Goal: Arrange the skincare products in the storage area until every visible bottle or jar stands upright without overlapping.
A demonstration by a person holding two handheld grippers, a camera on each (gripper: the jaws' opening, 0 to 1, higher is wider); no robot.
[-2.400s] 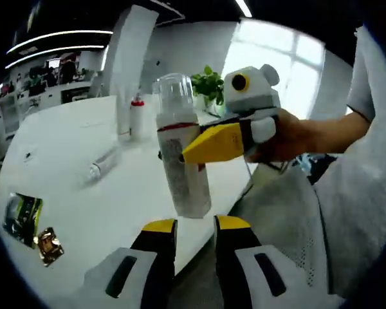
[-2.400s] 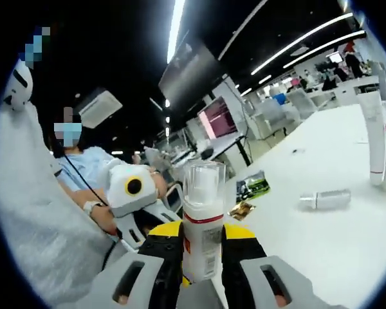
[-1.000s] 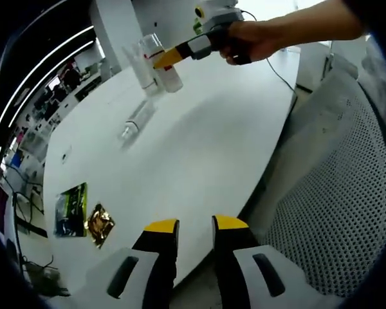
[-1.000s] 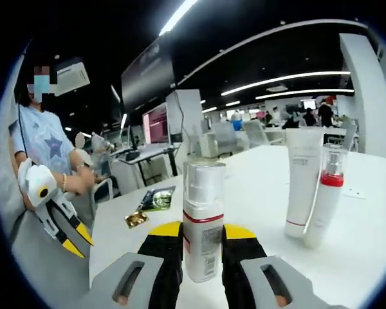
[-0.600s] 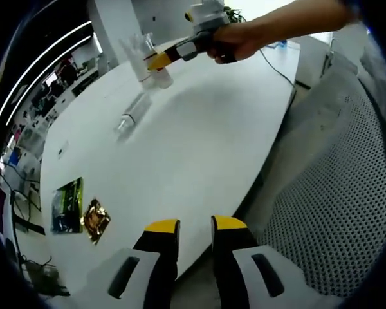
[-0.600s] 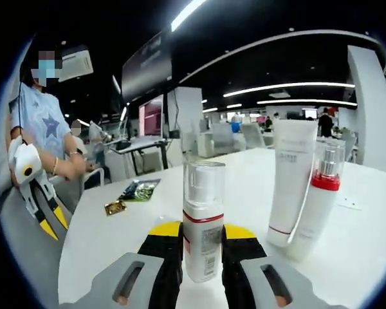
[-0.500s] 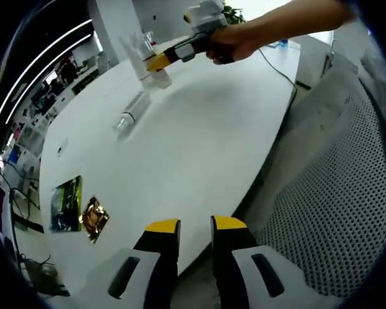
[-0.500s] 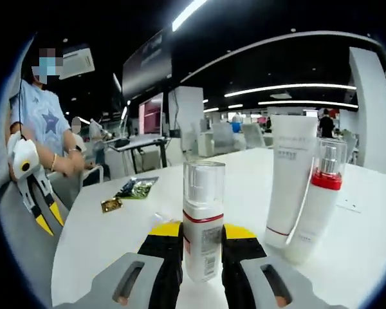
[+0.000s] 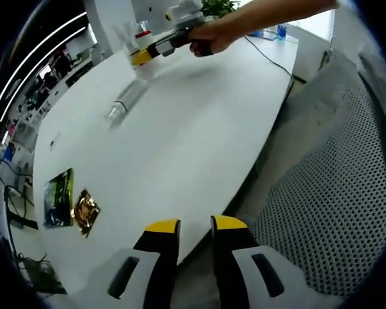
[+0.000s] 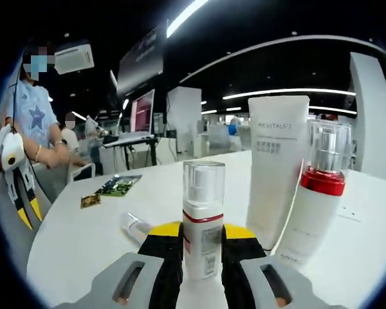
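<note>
My right gripper (image 10: 202, 243) is clamped on a small pump bottle (image 10: 202, 219) with a clear cap and a red band, held upright just above the white table (image 10: 90, 244). Just beside it to the right stand a red-collared pump bottle (image 10: 315, 196) and, touching that one, a tall white tube (image 10: 275, 174), both upright. Behind my jaws to the left, a slim tube (image 10: 134, 226) lies flat on its side. Farther off sit a gold sachet (image 10: 89, 201) and a green packet (image 10: 118, 187). My left gripper (image 9: 194, 233) hangs off the near table edge (image 9: 199, 167), jaws narrowly apart with nothing between them, above a mesh chair (image 9: 321, 212).
</note>
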